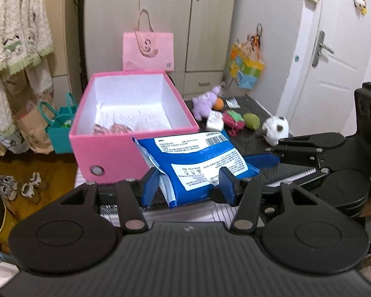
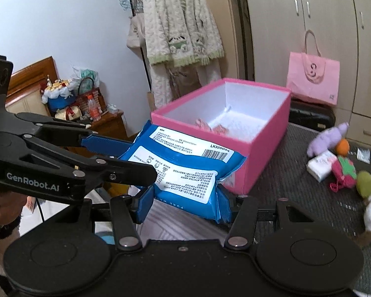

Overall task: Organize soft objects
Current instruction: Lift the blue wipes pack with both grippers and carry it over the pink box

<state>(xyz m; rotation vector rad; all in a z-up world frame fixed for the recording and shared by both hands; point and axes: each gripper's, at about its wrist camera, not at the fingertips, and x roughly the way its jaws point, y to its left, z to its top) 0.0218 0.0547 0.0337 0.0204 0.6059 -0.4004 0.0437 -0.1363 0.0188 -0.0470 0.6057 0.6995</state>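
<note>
A blue wet-wipes pack (image 1: 195, 165) is held in the air just in front of the open pink box (image 1: 111, 158), label side up. My left gripper (image 1: 189, 185) is shut on its near end. My right gripper (image 2: 185, 200) is shut on the same pack (image 2: 185, 170), from its other side; its blue fingers (image 1: 262, 160) reach in from the right in the left wrist view. The pink box (image 2: 267, 148) has white walls and holds small pink soft items (image 1: 111, 128). On the dark mat lie a purple plush (image 1: 204, 102), an orange ball (image 1: 219, 104), a white tissue pack (image 1: 214, 120), a red-green knit piece (image 1: 232, 118), a green soft object (image 1: 251, 121) and a white-brown plush (image 1: 275, 127).
A pink tote bag (image 1: 148, 49) stands behind the box against the wardrobe. A teal bag (image 1: 60, 126) and paper bags sit on the floor at left, shoes (image 1: 19, 185) below. A fleece robe (image 2: 180, 29) hangs on a rack. A white door (image 1: 334, 57) is at right.
</note>
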